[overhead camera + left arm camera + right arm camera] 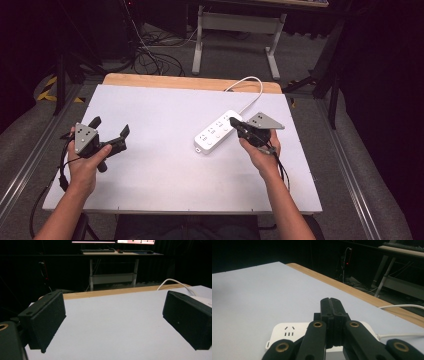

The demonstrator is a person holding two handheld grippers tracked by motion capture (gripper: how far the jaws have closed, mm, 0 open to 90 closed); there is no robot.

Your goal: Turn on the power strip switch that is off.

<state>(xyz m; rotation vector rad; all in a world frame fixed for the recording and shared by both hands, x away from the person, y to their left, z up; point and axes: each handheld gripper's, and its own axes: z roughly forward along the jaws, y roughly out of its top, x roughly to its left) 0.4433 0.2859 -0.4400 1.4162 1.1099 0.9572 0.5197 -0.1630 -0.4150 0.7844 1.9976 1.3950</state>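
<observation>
left gripper sits well to the left of the power strip, held just above the white table top by the left hand. jaws spread wide, nothing between them. in the left gripper view the two black pads stand far apart with bare board between, and the strip's white cable curves in behind the right pad. looks idle to me, parked.

power strip: white, long and flat, lying diagonal a bit right of the board's centre, near end toward the person, far end toward the wooden edge. row of sockets on the top face; small details there too blurred to call. white cable leaves the far end, loops back over the wooden edge. in the right gripper view one socket reads clearly, slots up.

right gripper is over the far end of the strip, jaws pressed together, gripping nothing. tips look down on or just above the top face; cannot tell if they touch. right hand sits just right of the strip.

my read: step in hand is a poke at the strip's top face with the closed tip, likely a switch or button. next move calls for a short straight press down, light force, strip may skid since nothing steadies it. left gripper could brace the near end.
</observation>
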